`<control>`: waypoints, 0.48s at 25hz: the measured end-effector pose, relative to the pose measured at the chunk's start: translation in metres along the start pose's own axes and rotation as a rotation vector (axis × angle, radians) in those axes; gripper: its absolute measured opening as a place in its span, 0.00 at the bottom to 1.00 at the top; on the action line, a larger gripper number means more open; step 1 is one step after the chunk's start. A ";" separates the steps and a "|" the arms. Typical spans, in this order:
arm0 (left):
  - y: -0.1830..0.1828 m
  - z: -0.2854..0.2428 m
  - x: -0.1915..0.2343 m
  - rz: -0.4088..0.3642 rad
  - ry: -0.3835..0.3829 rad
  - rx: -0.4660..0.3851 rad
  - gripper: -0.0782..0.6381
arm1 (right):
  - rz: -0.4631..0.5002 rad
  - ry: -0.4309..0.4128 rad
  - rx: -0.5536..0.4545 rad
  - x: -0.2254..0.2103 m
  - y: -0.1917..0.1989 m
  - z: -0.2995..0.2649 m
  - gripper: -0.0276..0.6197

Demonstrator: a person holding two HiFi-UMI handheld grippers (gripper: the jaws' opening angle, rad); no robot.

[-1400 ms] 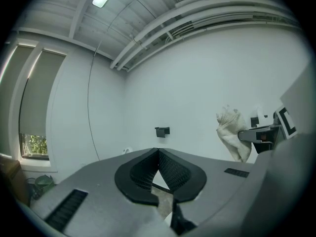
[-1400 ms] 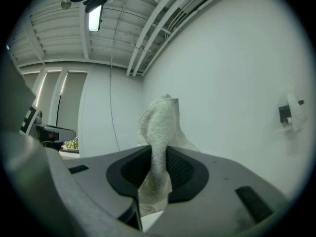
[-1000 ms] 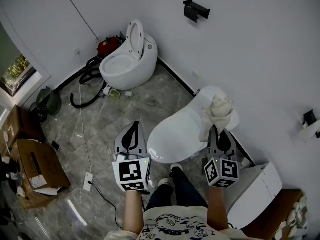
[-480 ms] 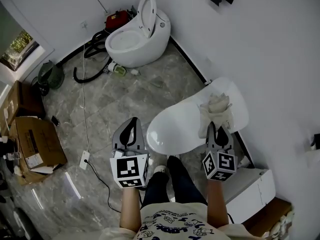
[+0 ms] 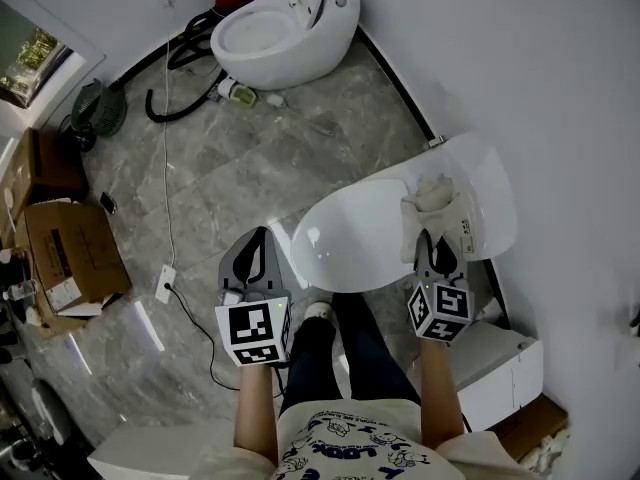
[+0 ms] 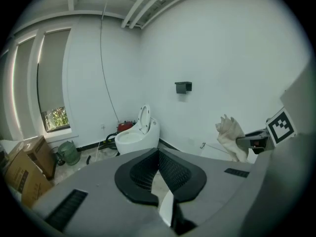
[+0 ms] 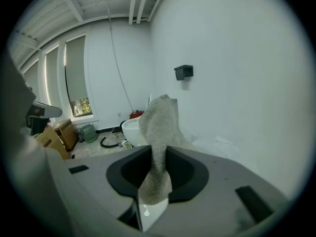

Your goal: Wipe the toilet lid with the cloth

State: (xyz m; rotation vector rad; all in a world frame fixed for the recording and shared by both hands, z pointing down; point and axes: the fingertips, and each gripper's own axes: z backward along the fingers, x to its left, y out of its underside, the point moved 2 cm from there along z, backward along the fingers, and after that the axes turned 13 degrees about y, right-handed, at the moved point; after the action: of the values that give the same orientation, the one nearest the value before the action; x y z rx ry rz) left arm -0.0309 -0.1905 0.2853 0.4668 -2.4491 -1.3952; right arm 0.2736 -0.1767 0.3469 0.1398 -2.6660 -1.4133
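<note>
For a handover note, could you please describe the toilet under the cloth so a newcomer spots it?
Two white toilets stand along the white wall. It is the nearer toilet, under the pale cloth gripped by the right hand-held gripper. Unlike the far toilet, its lid is shut.

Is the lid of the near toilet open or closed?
Closed. The lid lies down flat, with no bowl showing; the right gripper holds the cloth over it.
</note>
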 end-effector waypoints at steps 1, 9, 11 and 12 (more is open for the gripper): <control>0.004 -0.007 0.002 0.002 -0.005 0.013 0.11 | 0.005 -0.005 0.011 0.001 0.004 -0.009 0.17; 0.034 -0.062 0.003 0.023 -0.008 0.077 0.11 | 0.032 -0.034 0.091 0.001 0.039 -0.073 0.17; 0.040 -0.076 0.001 0.022 -0.002 0.092 0.11 | 0.039 -0.036 0.107 0.000 0.048 -0.089 0.17; 0.043 -0.082 0.000 0.022 0.002 0.099 0.11 | 0.042 -0.036 0.115 0.000 0.053 -0.096 0.17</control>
State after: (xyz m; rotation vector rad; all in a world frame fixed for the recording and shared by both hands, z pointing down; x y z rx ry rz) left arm -0.0042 -0.2337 0.3635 0.4611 -2.5228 -1.2692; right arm 0.2872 -0.2258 0.4444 0.0691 -2.7626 -1.2618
